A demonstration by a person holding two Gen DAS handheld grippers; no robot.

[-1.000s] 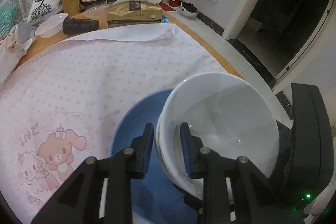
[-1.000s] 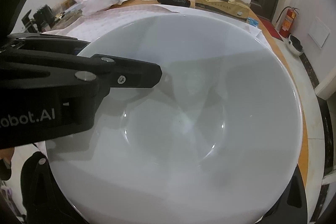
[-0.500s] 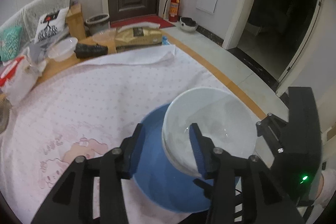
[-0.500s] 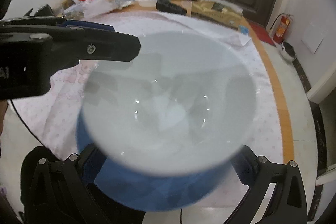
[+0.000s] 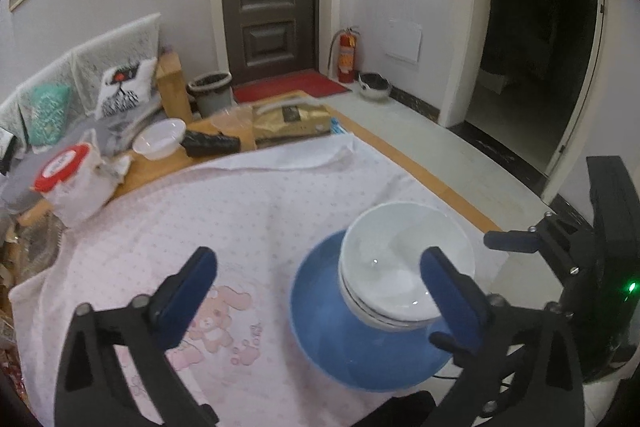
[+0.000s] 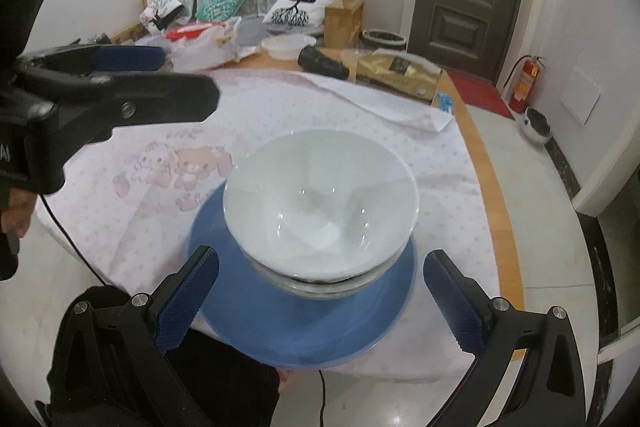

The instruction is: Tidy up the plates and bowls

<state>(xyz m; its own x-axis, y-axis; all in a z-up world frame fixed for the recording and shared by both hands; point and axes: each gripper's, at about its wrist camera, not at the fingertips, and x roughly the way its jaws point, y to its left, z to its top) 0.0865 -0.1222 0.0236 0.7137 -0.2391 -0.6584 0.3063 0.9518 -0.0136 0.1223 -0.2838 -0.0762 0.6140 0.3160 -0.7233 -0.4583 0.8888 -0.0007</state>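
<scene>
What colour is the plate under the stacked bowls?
Blue plate, plain; clearest in the right wrist view.

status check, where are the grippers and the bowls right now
Left gripper jaws just opened wide, holding nothing. Right gripper open, empty. White bowls stacked on blue plate at table edge. Nothing in the way.
</scene>
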